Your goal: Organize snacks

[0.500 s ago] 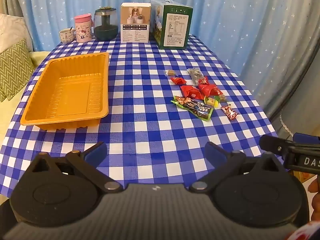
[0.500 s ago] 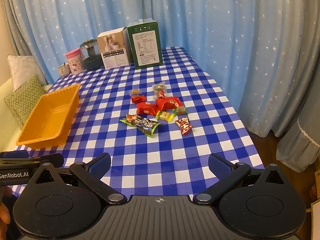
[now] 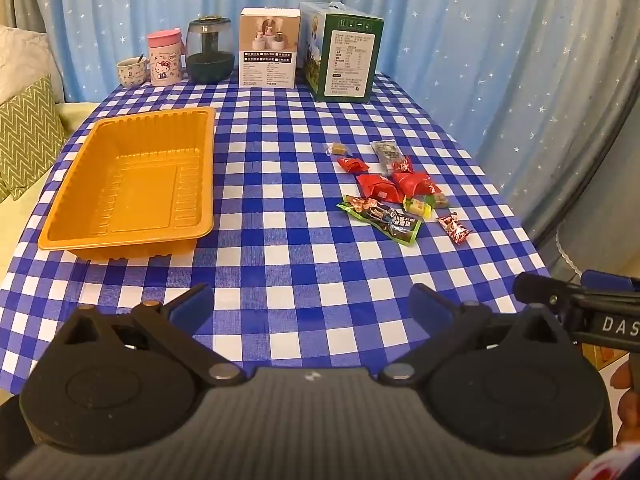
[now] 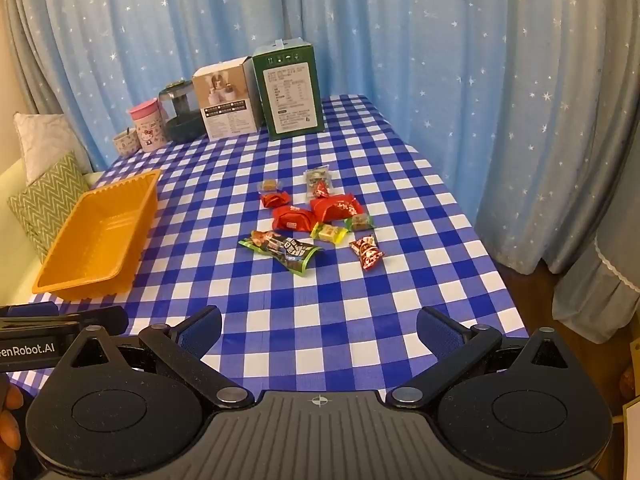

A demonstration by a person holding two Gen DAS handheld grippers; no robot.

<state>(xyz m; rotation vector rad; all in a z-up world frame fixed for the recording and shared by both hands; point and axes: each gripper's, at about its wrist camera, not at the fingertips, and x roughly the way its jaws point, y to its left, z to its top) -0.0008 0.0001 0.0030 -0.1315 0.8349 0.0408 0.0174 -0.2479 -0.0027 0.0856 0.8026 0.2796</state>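
An empty orange tray (image 3: 132, 184) (image 4: 100, 240) sits on the left of the blue checked table. Several wrapped snacks lie in a loose cluster on the right: a long green packet (image 3: 380, 220) (image 4: 282, 250), red packets (image 3: 378, 186) (image 4: 294, 218), a small red-and-white candy (image 3: 454, 229) (image 4: 367, 253), a yellow candy (image 3: 417, 206) (image 4: 329, 233). My left gripper (image 3: 314, 304) is open and empty above the near table edge. My right gripper (image 4: 320, 330) is open and empty, also near the front edge, well short of the snacks.
Along the far edge stand a small cup (image 3: 130, 72), a pink mug (image 3: 164, 56), a dark glass jar (image 3: 209, 50), a white box (image 3: 269, 48) and a green box (image 3: 344, 54). Starry blue curtains hang behind. Cushions (image 3: 24, 132) lie at left.
Both views have shifted only slightly. Nothing on the table has moved and both grippers stay open.
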